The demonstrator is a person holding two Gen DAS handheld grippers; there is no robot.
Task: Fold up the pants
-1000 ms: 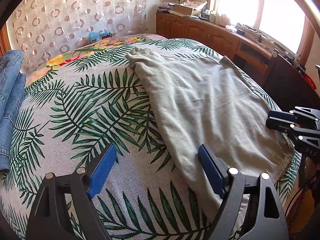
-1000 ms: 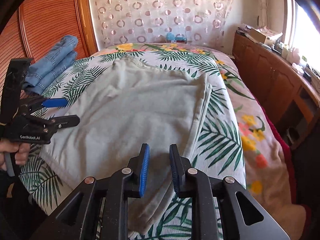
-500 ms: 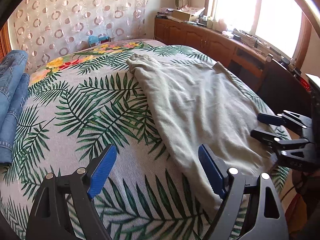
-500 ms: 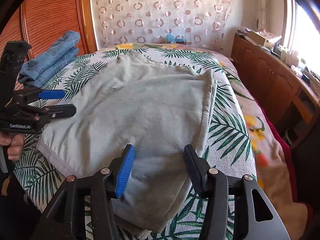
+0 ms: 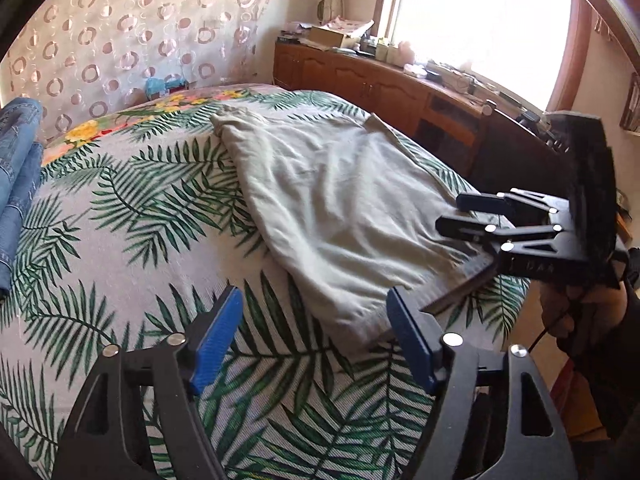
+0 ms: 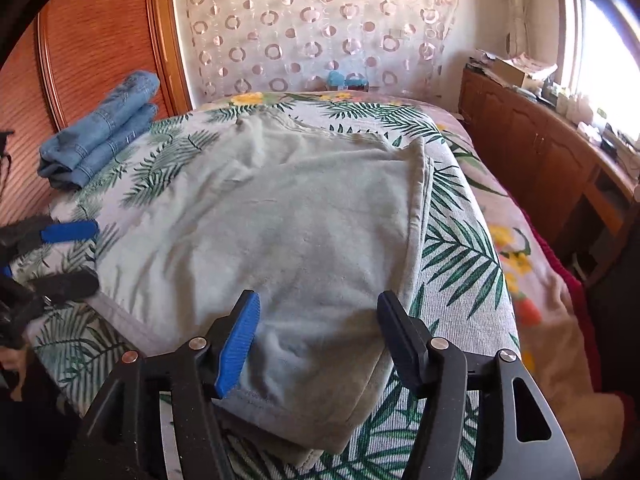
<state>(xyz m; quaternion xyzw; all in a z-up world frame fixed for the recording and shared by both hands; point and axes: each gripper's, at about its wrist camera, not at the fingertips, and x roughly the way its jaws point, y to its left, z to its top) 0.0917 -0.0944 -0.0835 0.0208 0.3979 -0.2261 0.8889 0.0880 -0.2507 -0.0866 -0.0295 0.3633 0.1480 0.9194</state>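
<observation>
Palm-leaf bedspread [image 5: 132, 240] covers the bed; wooden cabinets run under a bright window, folded jeans [image 6: 100, 128] lie by the headboard. Pale grey-green pants [image 6: 288, 232] lie folded flat across the near half of the bed, hem ends toward the near edge, one corner draped over it. Right gripper [image 6: 316, 336] hangs over that near corner, jaws apart; they were nearly together a second ago and have just been opening, cloth below them but not pinched. Released, it seems, after laying the fold down. Left gripper [image 5: 316, 340] hovers over bare bedspread just beside the pants' left edge; it has slid further off the cloth, and its jaws, apart and empty, have just been closing somewhat. Judgement: one fold is set; both tools are free, so a fresh grasp is needed for the next fold.
</observation>
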